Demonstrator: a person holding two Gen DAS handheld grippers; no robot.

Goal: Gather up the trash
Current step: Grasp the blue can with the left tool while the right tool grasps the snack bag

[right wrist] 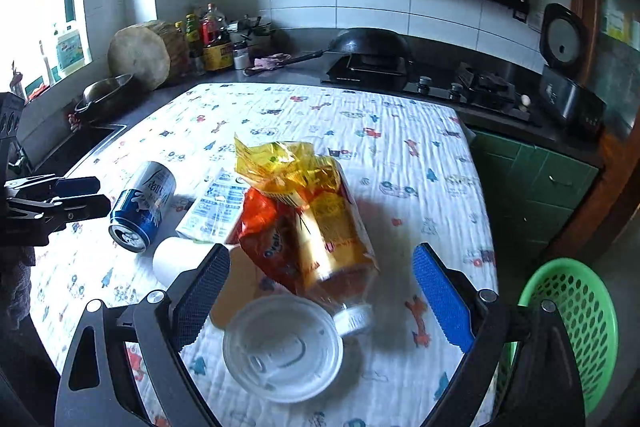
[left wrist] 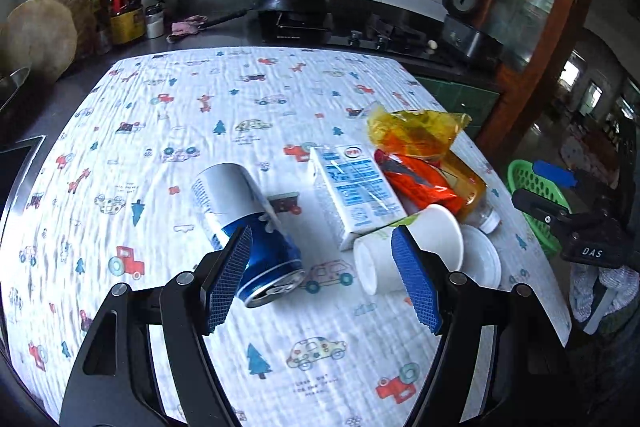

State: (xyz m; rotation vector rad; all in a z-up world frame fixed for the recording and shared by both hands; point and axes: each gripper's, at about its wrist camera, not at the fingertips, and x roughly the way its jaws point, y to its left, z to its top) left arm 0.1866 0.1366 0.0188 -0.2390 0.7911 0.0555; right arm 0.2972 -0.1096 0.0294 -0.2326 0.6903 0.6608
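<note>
A: Where is the trash?

B: On the surface (left wrist: 168, 131): a blue can (left wrist: 248, 227) on its side, a milk carton (left wrist: 352, 191), a white cup (left wrist: 412, 247), a lid (right wrist: 284, 347) and wrappers.

A: And the tools?

B: The left tool (left wrist: 322, 279) and the right tool (right wrist: 320, 303) are both spread, holding nothing.

A: How will the can handle?

B: I think light, easy to dent, and it rolls. Take it across the middle. The green basket (right wrist: 576, 331) waits beside.
</note>
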